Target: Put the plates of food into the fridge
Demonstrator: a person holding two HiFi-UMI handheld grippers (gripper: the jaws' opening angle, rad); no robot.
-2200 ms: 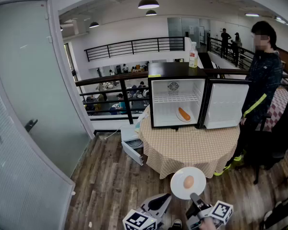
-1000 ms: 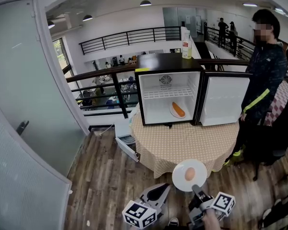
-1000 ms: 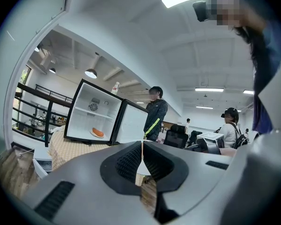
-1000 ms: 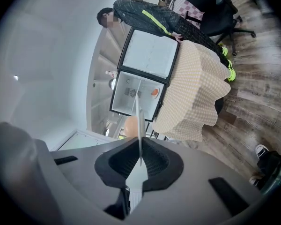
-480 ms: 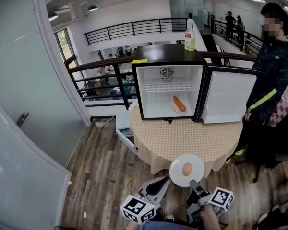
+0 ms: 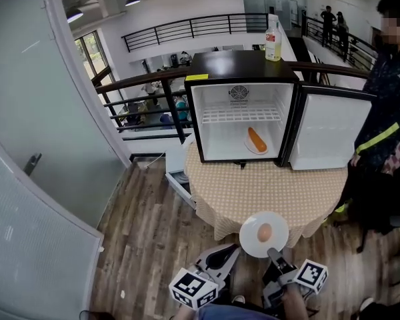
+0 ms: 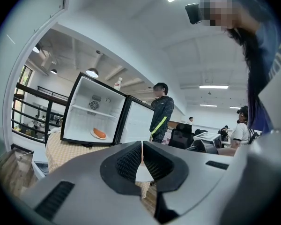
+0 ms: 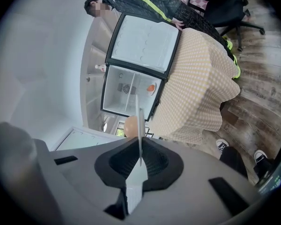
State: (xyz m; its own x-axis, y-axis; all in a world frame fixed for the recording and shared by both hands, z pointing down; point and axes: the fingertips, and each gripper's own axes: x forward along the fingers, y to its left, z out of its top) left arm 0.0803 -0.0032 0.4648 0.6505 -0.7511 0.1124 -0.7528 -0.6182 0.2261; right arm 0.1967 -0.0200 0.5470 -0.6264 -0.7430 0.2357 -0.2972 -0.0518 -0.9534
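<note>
While pinched by its near rim in the right gripper [image 6: 274,253], held roughly level in front of the near side of the round table with the tan checked cloth [image 6: 253,192]: a round white plate [image 6: 251,240] carrying a pale orange egg-shaped piece of food [image 6: 265,232]. In the right gripper view, shown edge-on as a thin white line rising from between the black ribbed pads [image 8: 155,162], both jaws pressed onto it, the food bulging at its left.

Left gripper [image 6: 232,250] low beside the right one, just left of the plate and apart from it. In the left gripper view, jaws pressed together at the tips, nothing gripped.

At the far side of the table, a small black fridge with a white inside [image 6: 233,64], its door [image 6: 330,135] swung open to the right. On the fridge's floor, well apart from the held plate, a second white plate with a long orange piece of food [image 6: 256,141], under a white wire shelf [image 6: 240,115]. On top of the fridge, a clear bottle with a yellow label [image 6: 273,40]. Beside the open door, a person in a dark jacket with a yellow-green stripe [image 6: 387,105]. Below, a brown wooden plank floor [image 6: 147,245]; at left, a frosted glass door [image 6: 40,112].
</note>
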